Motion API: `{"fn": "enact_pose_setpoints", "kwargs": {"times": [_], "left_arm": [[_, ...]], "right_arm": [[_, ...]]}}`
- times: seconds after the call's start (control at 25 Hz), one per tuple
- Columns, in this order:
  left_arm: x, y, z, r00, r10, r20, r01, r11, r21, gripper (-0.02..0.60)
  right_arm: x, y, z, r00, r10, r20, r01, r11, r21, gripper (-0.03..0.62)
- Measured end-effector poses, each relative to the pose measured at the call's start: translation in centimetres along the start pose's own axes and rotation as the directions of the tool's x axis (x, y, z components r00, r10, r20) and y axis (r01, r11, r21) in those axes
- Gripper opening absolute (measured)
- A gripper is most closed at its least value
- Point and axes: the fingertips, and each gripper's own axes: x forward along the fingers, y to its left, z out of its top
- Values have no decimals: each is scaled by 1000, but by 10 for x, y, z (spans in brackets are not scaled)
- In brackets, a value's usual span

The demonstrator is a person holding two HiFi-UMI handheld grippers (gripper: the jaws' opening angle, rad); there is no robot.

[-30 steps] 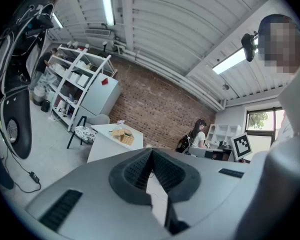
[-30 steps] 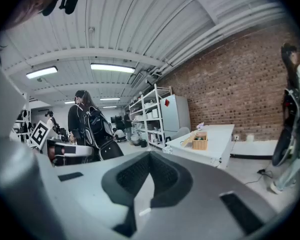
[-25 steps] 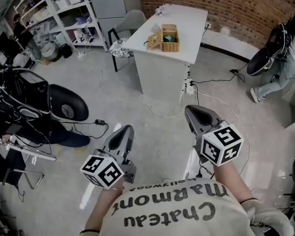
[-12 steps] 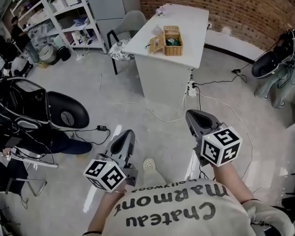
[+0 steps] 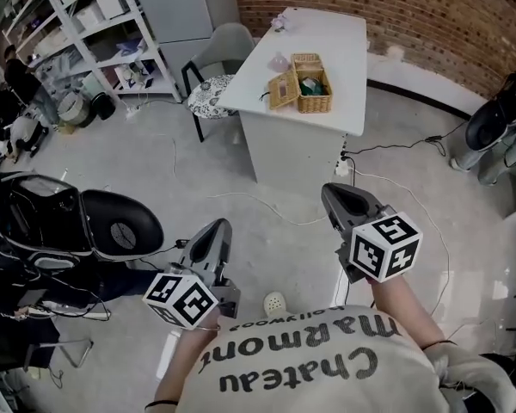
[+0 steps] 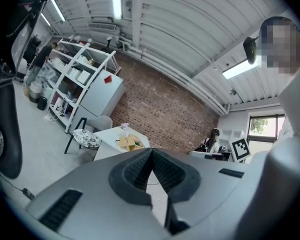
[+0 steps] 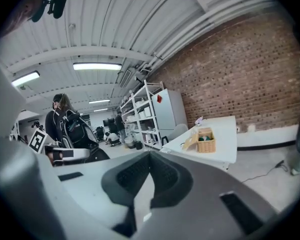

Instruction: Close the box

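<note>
**Box still open, grippers yet to reach it.** A wicker box [image 5: 313,85] stands near the middle of a white table [image 5: 353,54]. Its lid [image 5: 283,89] is swung open and leans out from the box's side, and something greenish shows inside. The person's left gripper [image 5: 213,233] and right gripper [image 5: 338,200] are held out over the grey floor [image 5: 155,170], both well short of the table and pointing towards it. Each gripper's jaws are pressed together, with nothing between them. A chair [image 5: 232,40] stands just beside the table's left end.

The closing itself looks not yet begun, and the step in hand appears to be the approach to the table. The next move calls for coming within reach of the table's near edge. One gripper then has to get behind the raised lid, on the side away from the box, and tip it over until it lies flat on the rim. Jaws kept together should serve for that push.
</note>
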Motion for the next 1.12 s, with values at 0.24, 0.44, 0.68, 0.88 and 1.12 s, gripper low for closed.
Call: {"fn": "enact_pose_setpoints", "kwargs": {"times": [0.24,0.44,0.68,0.88,1.12], "left_arm": [[27,38,37,1000,-22,-1,22,999,25,2],[42,67,41,999,-45,-23,45,999,27,2],[59,104,25,996,-27,-81,24,999,-37,2],[82,122,25,993,-31,-113,23,997,-76,2],[115,135,39,989,-51,-138,42,997,-68,2]], "right_arm": [[49,1,22,999,-46,25,46,999,-6,3],[80,6,19,997,-74,21,74,997,-15,3],[112,-4,-4,992,-105,-63,106,994,13,3],[136,-22,-3,988,-119,-95,124,991,50,3],[171,-47,15,983,-150,-103,148,989,-26,3]]}}
